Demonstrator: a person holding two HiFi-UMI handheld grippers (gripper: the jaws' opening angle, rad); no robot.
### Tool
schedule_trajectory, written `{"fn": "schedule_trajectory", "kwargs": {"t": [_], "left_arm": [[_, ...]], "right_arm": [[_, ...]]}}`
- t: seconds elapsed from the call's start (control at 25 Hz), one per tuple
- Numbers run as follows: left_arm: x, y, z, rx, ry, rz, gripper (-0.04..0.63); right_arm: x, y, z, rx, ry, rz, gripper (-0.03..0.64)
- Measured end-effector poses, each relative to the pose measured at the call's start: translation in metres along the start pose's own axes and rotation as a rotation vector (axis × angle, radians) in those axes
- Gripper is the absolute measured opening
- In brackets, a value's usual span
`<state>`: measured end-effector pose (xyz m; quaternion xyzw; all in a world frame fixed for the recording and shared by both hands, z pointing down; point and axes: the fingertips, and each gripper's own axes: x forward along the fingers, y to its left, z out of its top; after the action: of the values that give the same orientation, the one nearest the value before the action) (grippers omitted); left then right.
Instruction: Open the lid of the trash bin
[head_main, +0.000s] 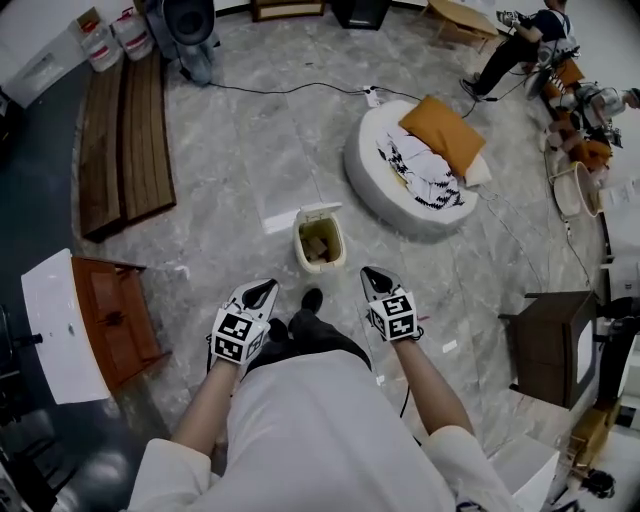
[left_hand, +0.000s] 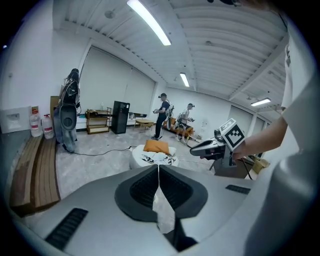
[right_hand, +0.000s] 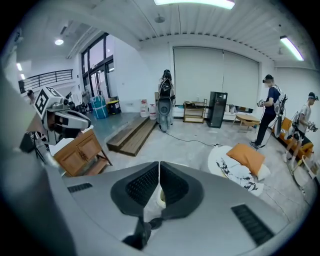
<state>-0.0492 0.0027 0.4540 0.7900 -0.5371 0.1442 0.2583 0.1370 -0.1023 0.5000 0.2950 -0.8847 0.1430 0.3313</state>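
Note:
A small cream trash bin (head_main: 320, 245) stands on the marble floor ahead of my feet. Its lid (head_main: 318, 213) is tipped up at the far side, and brownish contents show inside. My left gripper (head_main: 265, 288) hangs to the near left of the bin, apart from it, with its jaws shut and empty (left_hand: 158, 167). To the near right of the bin my right gripper (head_main: 372, 274) is also clear of it, shut on nothing (right_hand: 159, 163). A cream sliver of the bin (right_hand: 160, 198) shows below the right jaws.
A round white cushion bed (head_main: 375, 170) with an orange pillow (head_main: 442, 130) lies to the bin's far right. An overturned wooden cabinet (head_main: 110, 320) sits at the left, wooden planks (head_main: 125, 140) behind it. A dark cabinet (head_main: 550, 345) stands right. A cable (head_main: 290, 90) crosses the floor.

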Motion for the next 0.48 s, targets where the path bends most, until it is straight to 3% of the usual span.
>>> {"fn": "schedule_trajectory", "kwargs": {"t": [0.48], "left_arm": [[-0.033, -0.015, 0.025, 0.028, -0.044, -0.007, 0.021]], "right_arm": [[-0.058, -0.002, 0.02, 0.02, -0.074, -0.049, 0.035]]}}
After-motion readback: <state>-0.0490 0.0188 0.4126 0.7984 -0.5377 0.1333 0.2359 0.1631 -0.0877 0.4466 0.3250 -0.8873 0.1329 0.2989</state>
